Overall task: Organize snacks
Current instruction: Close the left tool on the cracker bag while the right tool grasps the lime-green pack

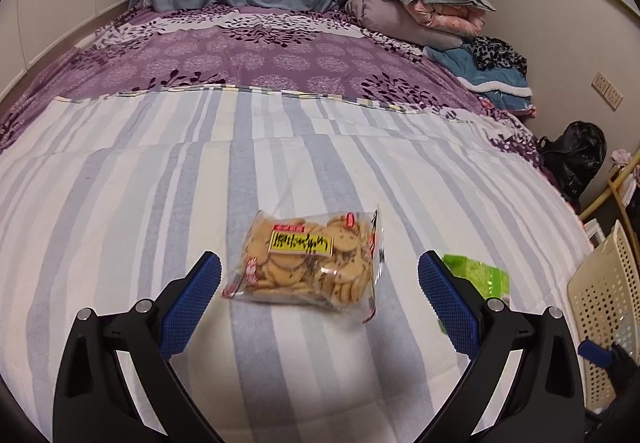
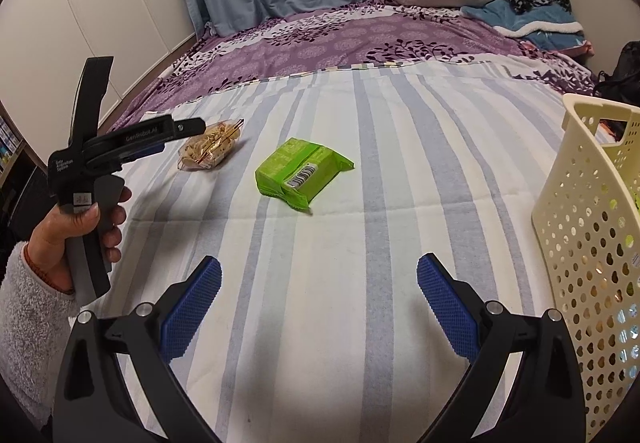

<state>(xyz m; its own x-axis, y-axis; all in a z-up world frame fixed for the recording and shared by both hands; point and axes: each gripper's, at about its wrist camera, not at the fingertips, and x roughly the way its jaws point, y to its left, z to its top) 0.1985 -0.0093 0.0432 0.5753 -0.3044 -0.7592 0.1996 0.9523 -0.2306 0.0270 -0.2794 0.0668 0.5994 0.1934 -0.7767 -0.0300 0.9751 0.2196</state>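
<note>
Now the left tool (image 1: 319,279) hangs wide open, empty, just short of the cookie bag (image 1: 308,259) on the bed (image 1: 120,183); the pickup looks next: advance, straddle, close. The right tool (image 2: 319,281) is open too, the green packet (image 2: 301,173) beyond, the basket (image 2: 588,227) beside.

Your left gripper (image 2: 188,129) bore "GenRobot.AI" along its arm. The cookie bag (image 1: 308,263) carried a yellow label whose characters you could not read.
</note>
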